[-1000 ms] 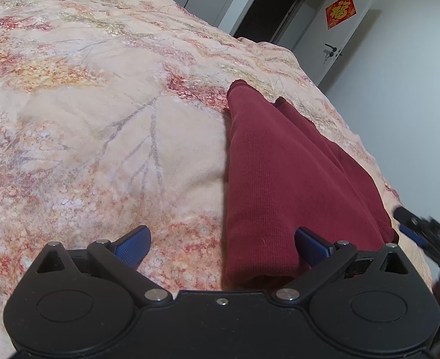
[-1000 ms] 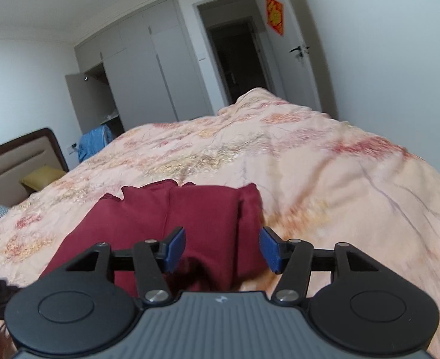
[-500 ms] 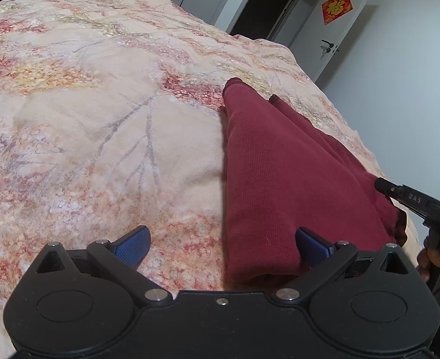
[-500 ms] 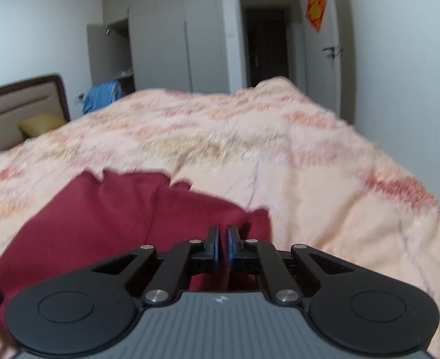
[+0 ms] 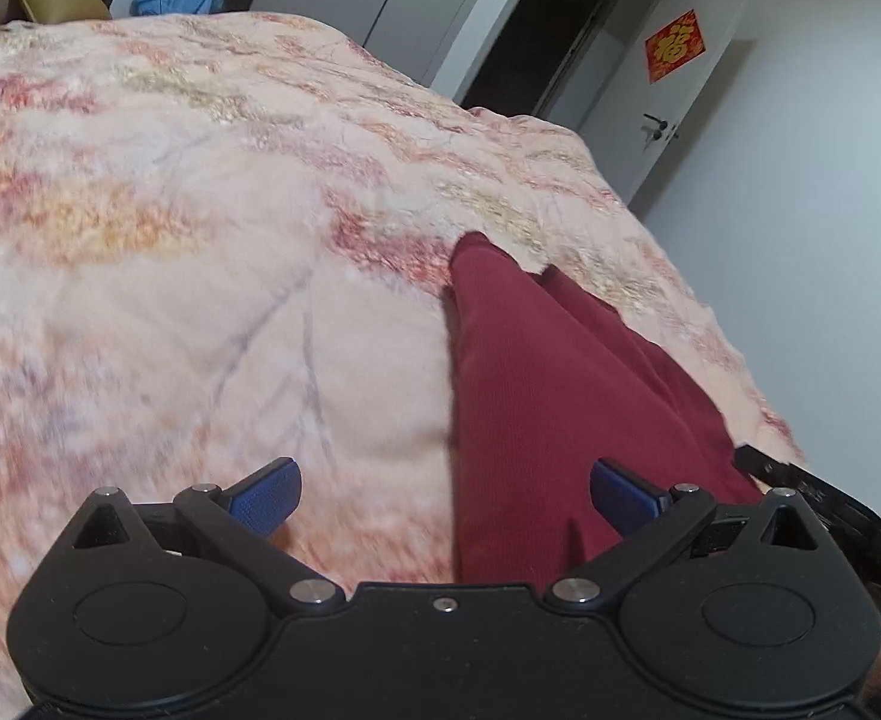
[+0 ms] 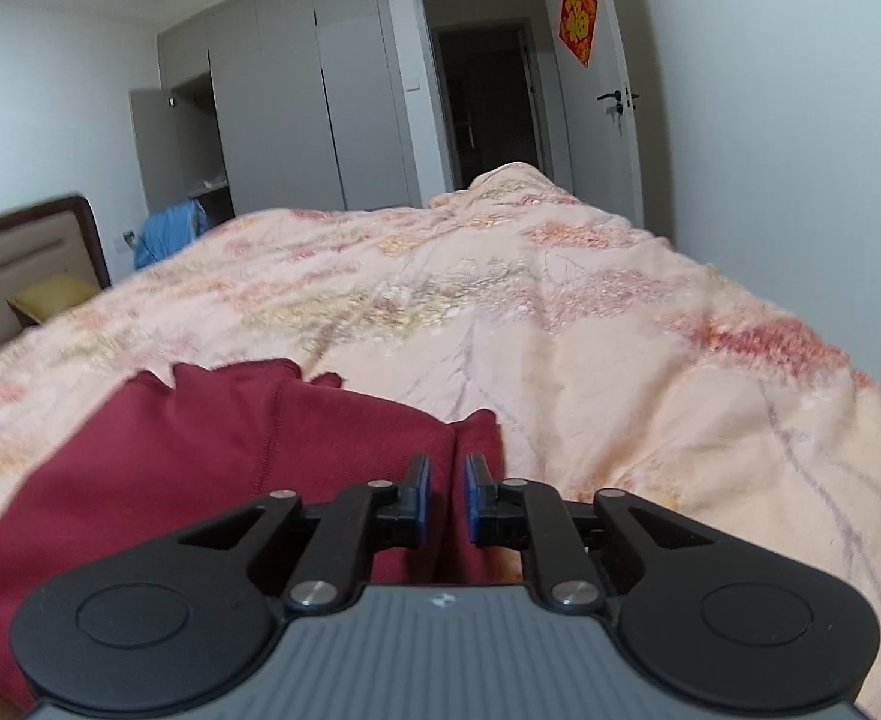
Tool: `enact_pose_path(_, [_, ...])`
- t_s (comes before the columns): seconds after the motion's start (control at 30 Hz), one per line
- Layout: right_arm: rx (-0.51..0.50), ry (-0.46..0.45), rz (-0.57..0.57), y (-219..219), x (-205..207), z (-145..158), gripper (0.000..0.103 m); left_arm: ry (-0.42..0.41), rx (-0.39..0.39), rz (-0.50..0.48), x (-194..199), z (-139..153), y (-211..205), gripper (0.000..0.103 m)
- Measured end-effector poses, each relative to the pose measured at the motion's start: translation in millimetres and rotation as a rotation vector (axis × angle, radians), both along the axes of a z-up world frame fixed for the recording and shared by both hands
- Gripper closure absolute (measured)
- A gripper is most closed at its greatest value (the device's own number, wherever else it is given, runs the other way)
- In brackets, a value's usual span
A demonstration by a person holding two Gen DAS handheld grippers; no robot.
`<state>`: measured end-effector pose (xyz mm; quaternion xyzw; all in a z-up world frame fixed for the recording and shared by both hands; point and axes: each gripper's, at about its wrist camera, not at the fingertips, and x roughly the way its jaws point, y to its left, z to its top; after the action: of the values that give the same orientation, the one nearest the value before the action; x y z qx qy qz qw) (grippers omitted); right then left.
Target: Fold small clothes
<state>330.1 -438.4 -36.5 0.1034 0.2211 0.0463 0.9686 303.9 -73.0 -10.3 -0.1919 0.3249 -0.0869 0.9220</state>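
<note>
Lying on floral bedspread (image 6: 560, 360), maroon garment (image 6: 200, 450), left tool (image 5: 443, 495) wide open, empty, right tool (image 6: 443, 492) narrowly parted, opening over garment edge.

The folded garment (image 6: 212, 456) lies on the bed (image 6: 620, 372) near its edge. The right claw (image 6: 443, 495) sits over the garment's right corner, the left claw (image 5: 443, 495) over its other end. Beyond the bed stand the wardrobe (image 6: 296, 120) and a doorway (image 6: 488, 114), the headboard (image 6: 26, 270) to the left
</note>
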Motion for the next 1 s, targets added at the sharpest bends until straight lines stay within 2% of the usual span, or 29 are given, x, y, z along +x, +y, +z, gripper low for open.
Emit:
enact_pose_path(0.07, [0.037, 0.034, 0.015, -3, 3, -1, 0.062, -0.002, 0.023, -0.001, 6, 2, 0, 0.001])
enact_pose_path(0.13, [0.068, 0.039, 0.029, -4, 6, -3, 0.053, 0.001, 0.045, -0.021, 14, 2, -2, 0.001])
enact_pose_path(0.23, [0.065, 0.036, 0.015, -3, 7, -4, 0.051, 0.020, 0.097, -0.047, 28, 1, -10, 0.001])
enact_pose_path(0.3, [0.094, 0.047, 0.033, -3, 9, -7, 0.054, 0.028, 0.115, -0.059, 35, 0, -14, 0.001])
enact_pose_path(0.37, [0.103, 0.062, 0.066, 0, 11, -8, 0.081, 0.029, 0.110, -0.073, 40, 0, -17, 0.001])
enact_pose_path(0.43, [0.078, 0.076, 0.067, 3, 14, -9, 0.096, 0.029, 0.103, -0.082, 44, 2, -19, 0.001])
enact_pose_path(0.6, [-0.024, 0.012, -0.010, 1, 8, 3, 0.098, 0.015, 0.110, -0.121, 51, 5, -28, 0.001])
enact_pose_path(0.7, [-0.005, 0.065, -0.015, -3, 17, -7, 0.097, 0.039, 0.115, -0.135, 59, -1, -32, 0.001])
enact_pose_path(0.8, [0.006, 0.061, -0.013, -4, 15, -10, 0.088, 0.063, 0.102, -0.146, 66, -8, -32, 0.001])
enact_pose_path(0.87, [0.037, 0.056, -0.017, -9, 13, -9, 0.060, 0.070, 0.091, -0.148, 69, -11, -31, 0.001])
enact_pose_path(0.93, [0.059, 0.068, -0.009, -13, 14, -10, 0.052, 0.074, 0.082, -0.151, 71, -12, -30, 0.001])
enact_pose_path(1.0, [0.093, 0.075, -0.007, -17, 14, -13, 0.048, 0.078, 0.082, -0.155, 72, -12, -30, 0.001])
